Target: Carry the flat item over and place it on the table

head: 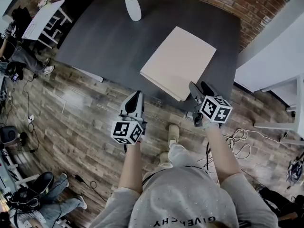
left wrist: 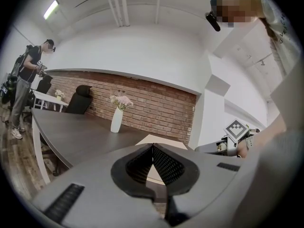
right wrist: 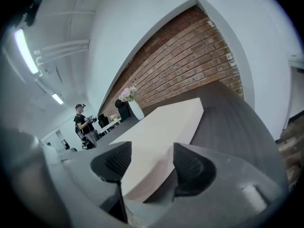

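Observation:
A flat beige board lies on the dark table, its near corner at the table's front edge. My right gripper stands open just off the board's near right edge, and nothing is between its pads. In the right gripper view the board stretches away beyond the gap between the jaws of the right gripper. My left gripper hangs shut and empty in front of the table, left of the board. In the left gripper view the board shows past the closed tips of the left gripper.
A white vase with flowers stands at the table's far side by a brick wall. White furniture is on the right, a white desk far left. Cables lie on the wooden floor. A person stands in the distance.

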Available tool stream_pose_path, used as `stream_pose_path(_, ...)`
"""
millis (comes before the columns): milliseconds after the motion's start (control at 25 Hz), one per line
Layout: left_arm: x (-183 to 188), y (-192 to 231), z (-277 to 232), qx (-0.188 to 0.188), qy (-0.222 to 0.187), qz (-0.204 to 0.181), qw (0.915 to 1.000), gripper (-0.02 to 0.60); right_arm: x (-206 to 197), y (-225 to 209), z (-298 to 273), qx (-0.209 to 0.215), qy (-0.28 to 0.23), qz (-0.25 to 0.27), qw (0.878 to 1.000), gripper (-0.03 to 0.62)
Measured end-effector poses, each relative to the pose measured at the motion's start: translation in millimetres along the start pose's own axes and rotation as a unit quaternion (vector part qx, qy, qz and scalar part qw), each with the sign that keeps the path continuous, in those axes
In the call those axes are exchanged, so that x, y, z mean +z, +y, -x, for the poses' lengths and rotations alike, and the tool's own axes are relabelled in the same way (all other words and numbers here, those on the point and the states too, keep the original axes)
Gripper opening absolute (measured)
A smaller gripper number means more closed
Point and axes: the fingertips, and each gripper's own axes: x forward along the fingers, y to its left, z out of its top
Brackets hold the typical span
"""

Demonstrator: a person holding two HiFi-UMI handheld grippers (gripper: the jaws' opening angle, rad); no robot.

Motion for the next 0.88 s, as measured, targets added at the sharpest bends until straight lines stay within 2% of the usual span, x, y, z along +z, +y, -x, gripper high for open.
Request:
stream_pose_path(200,7.0,0.5,6.0,0.001,-0.003,-0.004,1.0000,-0.002,6.8,10.7,18.9,0.014,-0.006,0.074,0.997,0.181)
stream_pose_path(480,19.3,-4.7,15.4,-0.001,-0.012,-0.010,0.9999,-0.002,20.2,34.6,45.1,0.035,-0.031,0.140,0.989,0.052)
stream_pose_path(680,27.6,-9.8,21.5,-0.004,-0.016,-0.014,0.9998,-0.002,27.6,53.7,59.4,0.047,-0.049,0.176,0.982,0.000)
stream_pose_path(880,39.6,-16.5,30.8,-0.008,-0.025,-0.017,0.9995,-0.002,33.2,76.2,74.8,0.063,-0.067,0.210,0.973,0.000)
